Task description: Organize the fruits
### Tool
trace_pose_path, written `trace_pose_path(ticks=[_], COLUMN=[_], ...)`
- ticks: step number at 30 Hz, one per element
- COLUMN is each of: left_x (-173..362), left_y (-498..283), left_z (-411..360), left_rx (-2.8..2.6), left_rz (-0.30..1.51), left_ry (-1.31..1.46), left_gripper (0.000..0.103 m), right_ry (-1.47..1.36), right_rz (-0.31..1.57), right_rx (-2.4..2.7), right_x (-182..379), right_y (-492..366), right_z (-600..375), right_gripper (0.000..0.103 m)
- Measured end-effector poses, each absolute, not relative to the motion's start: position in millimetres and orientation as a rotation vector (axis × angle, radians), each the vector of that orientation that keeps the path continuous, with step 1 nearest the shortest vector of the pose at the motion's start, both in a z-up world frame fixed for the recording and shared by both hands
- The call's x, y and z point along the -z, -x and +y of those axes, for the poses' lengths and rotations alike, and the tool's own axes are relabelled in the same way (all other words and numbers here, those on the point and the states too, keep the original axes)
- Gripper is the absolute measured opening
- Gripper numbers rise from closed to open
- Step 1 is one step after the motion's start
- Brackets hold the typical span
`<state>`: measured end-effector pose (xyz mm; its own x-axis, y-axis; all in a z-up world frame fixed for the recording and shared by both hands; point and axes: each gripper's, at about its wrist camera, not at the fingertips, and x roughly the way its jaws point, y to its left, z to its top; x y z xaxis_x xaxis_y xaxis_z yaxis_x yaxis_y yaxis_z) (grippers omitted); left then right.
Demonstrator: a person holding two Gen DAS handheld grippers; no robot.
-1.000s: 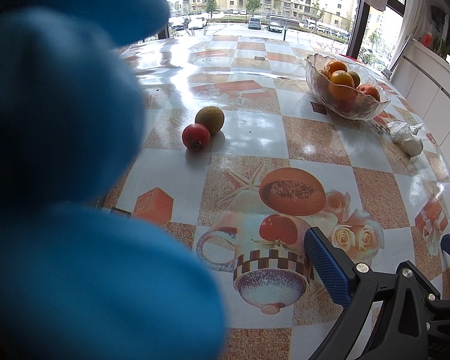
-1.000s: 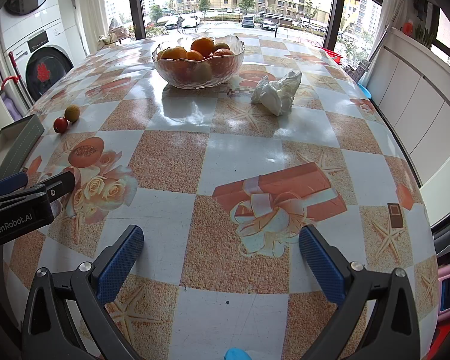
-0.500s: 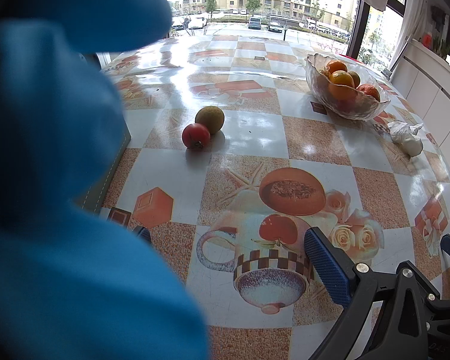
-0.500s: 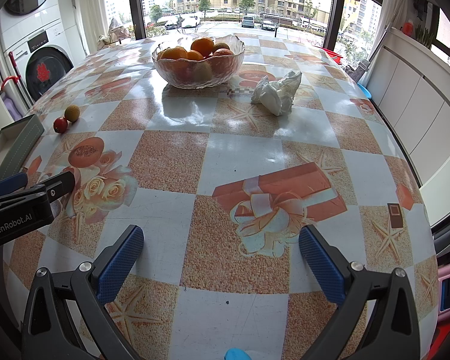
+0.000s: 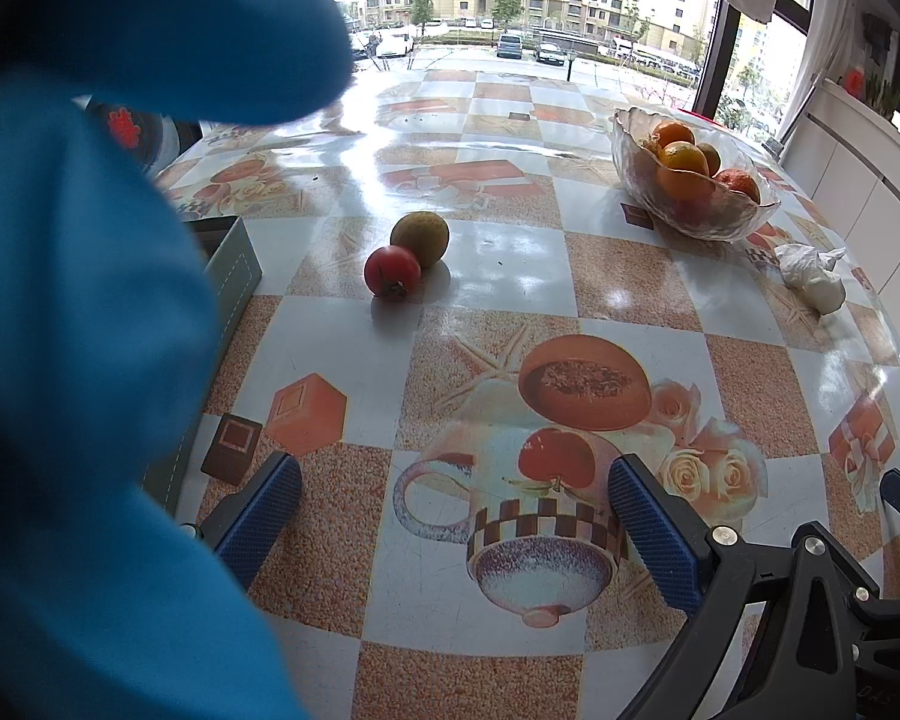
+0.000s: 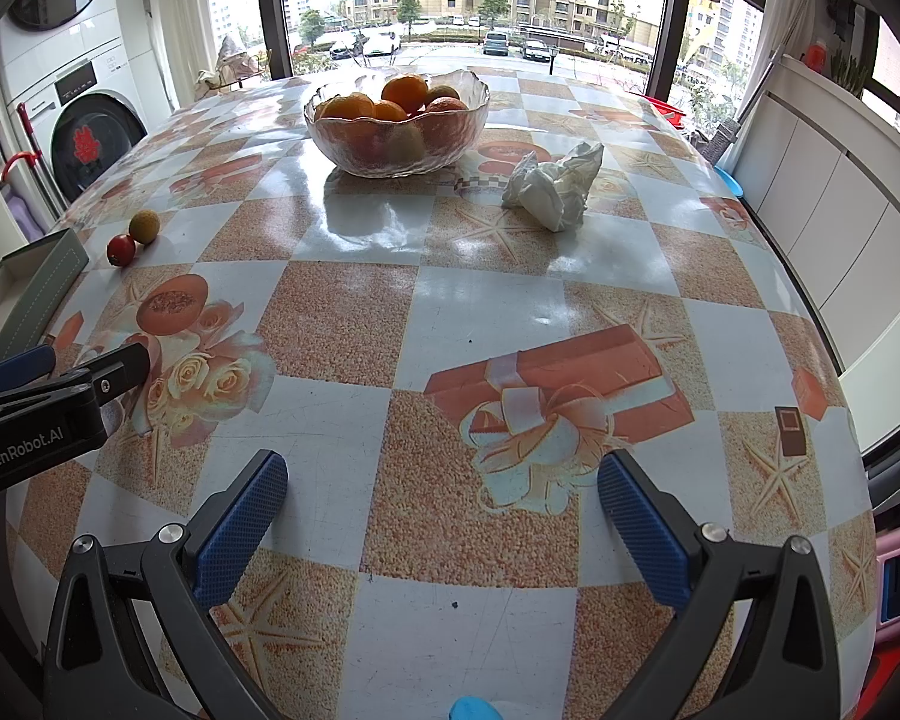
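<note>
Blue glove [image 5: 90,330] now drawn aside uncovering left gripper [image 5: 453,516], spread and empty, "GenRobot.AI" on its arm, right gripper [image 6: 441,516] spread, tomato [image 5: 392,272] touching brown fruit [image 5: 420,230], glass bowl [image 6: 396,153] of oranges

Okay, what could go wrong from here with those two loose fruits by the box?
The red fruit and yellow-brown fruit touch, so grabbing one may send the other rolling on the glossy table. A blue sleeve blocks much of the left hand-held gripper camera view. The glass bowl already looks heaped.
</note>
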<state>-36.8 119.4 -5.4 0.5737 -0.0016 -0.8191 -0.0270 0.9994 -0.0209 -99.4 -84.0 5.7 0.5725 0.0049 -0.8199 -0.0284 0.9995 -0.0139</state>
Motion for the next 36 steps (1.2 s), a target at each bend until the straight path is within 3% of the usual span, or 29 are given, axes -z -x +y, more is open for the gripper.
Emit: trace_pose_path(ticks=[36], left_x=[5.6], left_y=[34.8], left_z=[120.3], left_rx=[-0.015], left_rz=[0.958], left_ry=[0.031], left_gripper=[0.103], right_ry=[0.027], right_rz=[0.961], right_rx=[-0.019], right_x=[-5.4], right_y=[99.6], right_z=[-84.0], right_gripper=[0.103])
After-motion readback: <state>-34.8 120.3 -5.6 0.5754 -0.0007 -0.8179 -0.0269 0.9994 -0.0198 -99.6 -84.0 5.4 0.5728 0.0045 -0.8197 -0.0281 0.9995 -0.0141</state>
